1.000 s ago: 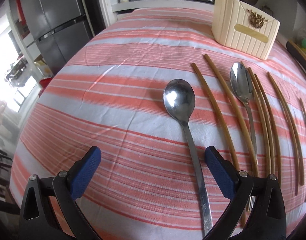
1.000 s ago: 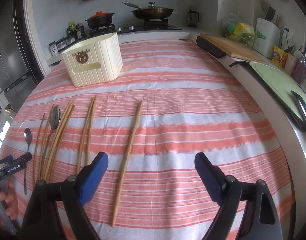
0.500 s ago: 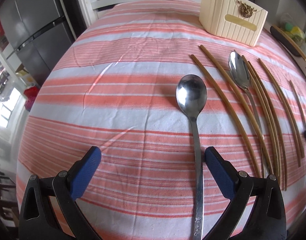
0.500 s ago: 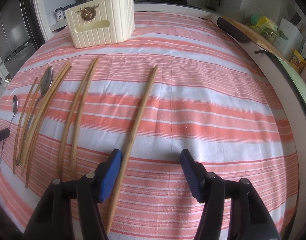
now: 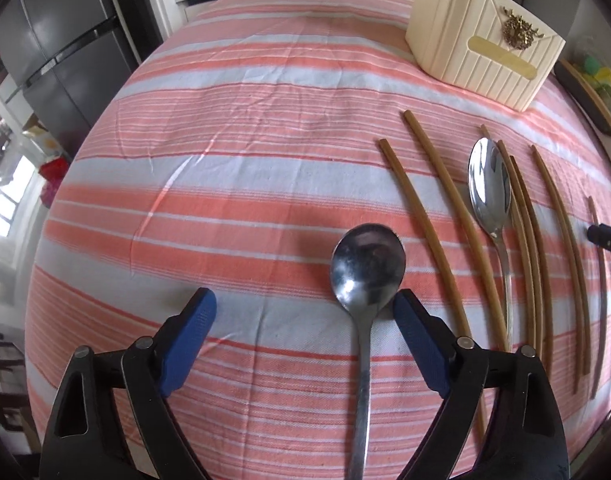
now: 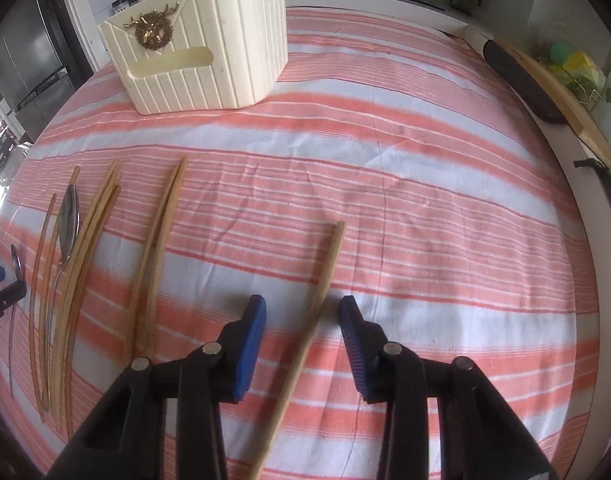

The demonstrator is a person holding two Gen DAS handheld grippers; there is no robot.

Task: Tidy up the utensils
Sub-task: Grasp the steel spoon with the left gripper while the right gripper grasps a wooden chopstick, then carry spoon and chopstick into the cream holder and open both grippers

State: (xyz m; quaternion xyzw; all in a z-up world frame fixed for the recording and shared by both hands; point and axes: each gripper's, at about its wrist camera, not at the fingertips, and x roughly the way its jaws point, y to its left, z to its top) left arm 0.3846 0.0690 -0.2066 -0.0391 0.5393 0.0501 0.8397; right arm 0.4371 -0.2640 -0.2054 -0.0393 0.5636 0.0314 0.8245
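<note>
Both tools have come in over their targets since the earlier frames: the small spoon's bowl, once well ahead of the left tool (image 5: 301,306), now sits just inside its right pad, and the lone chopstick, once out beside the right tool (image 6: 302,312), now runs between its pads.

Left tool: jaws spread and closing, the small spoon (image 5: 367,270) lying flat on the striped cloth of the bench (image 5: 233,168), its neck near the right pad (image 5: 419,344) and far from the left one. No squeeze yet. Closing from so off-centre a stance could shove the spoon sideways across the cloth, or catch the sloped bowl edge so it squirts out.

Right tool: jaws half spread and closing around the lone chopstick (image 6: 319,300), not yet pressing it. The stick crosses the gap at a slant, so the pads may roll or swivel it instead of trapping it, and a thin stick flat on cloth is easily missed if the tips ride high.

The cream holder (image 6: 209,52) stands well apart at the far side, with the larger spoon (image 5: 490,184) and other chopsticks (image 5: 425,216) between.
</note>
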